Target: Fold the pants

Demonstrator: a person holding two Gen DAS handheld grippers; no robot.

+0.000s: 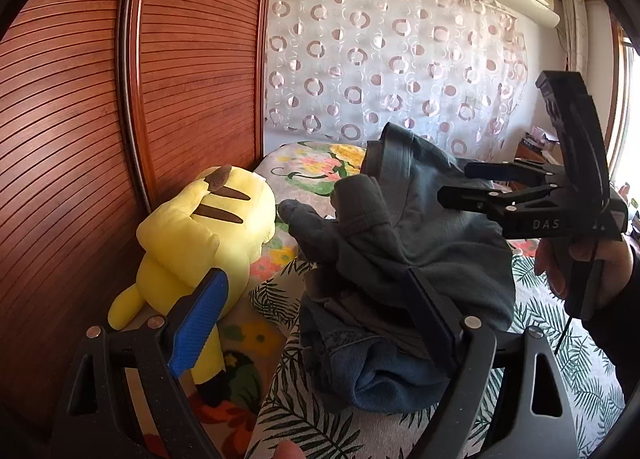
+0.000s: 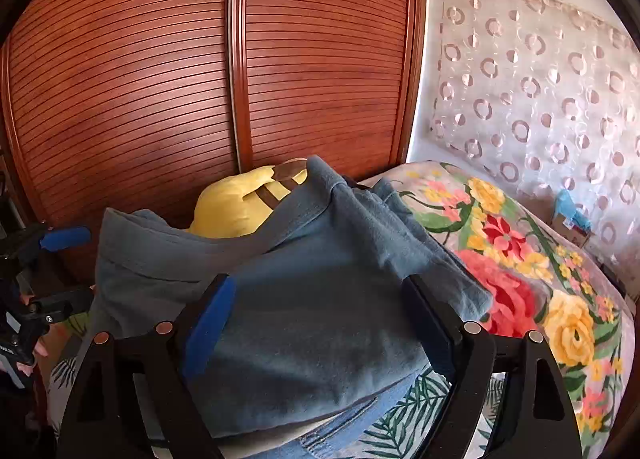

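Observation:
Grey-blue pants lie in a rumpled heap on top of a folded pair of blue jeans on the bed. My left gripper is open. Its blue pad stands clear to the left of the heap, and its black right finger rests against the cloth. My right gripper is also open, with the pants filling the space between its fingers. From the left wrist view, the right gripper reaches in from the right, over the heap. The left gripper shows at the left edge of the right wrist view.
A yellow plush toy lies just left of the heap, against brown slatted wardrobe doors. A flowered blanket covers the bed to the right and behind. Under the jeans is a leaf-print sheet. A hand holds the right gripper.

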